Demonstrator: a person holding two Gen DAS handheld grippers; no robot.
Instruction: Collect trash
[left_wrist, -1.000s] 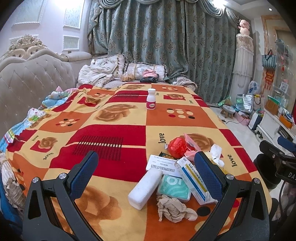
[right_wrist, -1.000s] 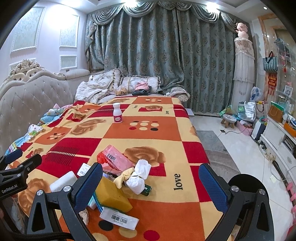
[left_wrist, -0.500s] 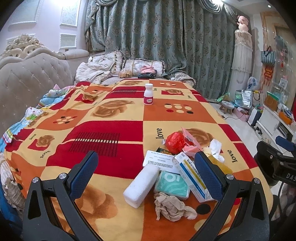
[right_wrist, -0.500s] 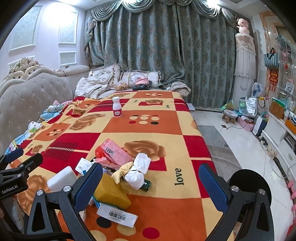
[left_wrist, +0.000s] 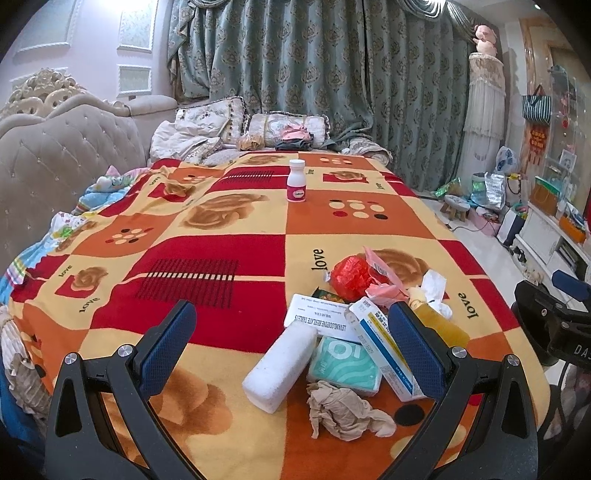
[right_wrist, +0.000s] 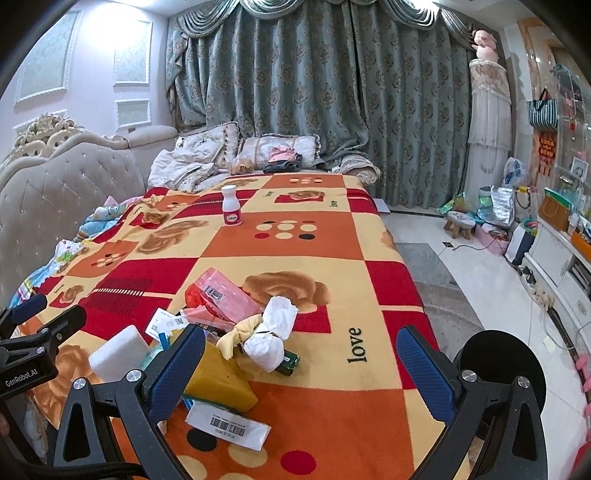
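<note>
**Left wrist view: both hand-held grippers poised over the trash pile**

Left wrist view shows the bed (left_wrist: 221, 258), covered by a red, orange and yellow patchwork blanket, carrying everything. The trash pile (left_wrist: 354, 332) sits near its foot-end corner, well apart from the white bottle (left_wrist: 296, 181) standing upright further up the blanket.

The left hand-held gripper (left_wrist: 291, 343) hangs with jaws spread wide and nothing between them; the right hand-held gripper (right_wrist: 301, 365) is equally wide open and empty.

Within the pile, the white foam block (left_wrist: 280, 365) lies nearest the left gripper's centre line, touching a teal packet (left_wrist: 345, 363) and a long medicine box (left_wrist: 384, 350). A crumpled brown tissue (left_wrist: 343, 410) lies just in front. From the right wrist, a yellow sponge (right_wrist: 218, 380), a white tissue wad (right_wrist: 273, 339) and a pink wrapper (right_wrist: 221, 299) overlap.

No bin is visible, so its place cannot be told. The step appears to be choosing a first piece. The foam block looks the soundest choice: rigid, on the pile's edge. Close across its short width, low, so neighbours stay undisturbed.
</note>
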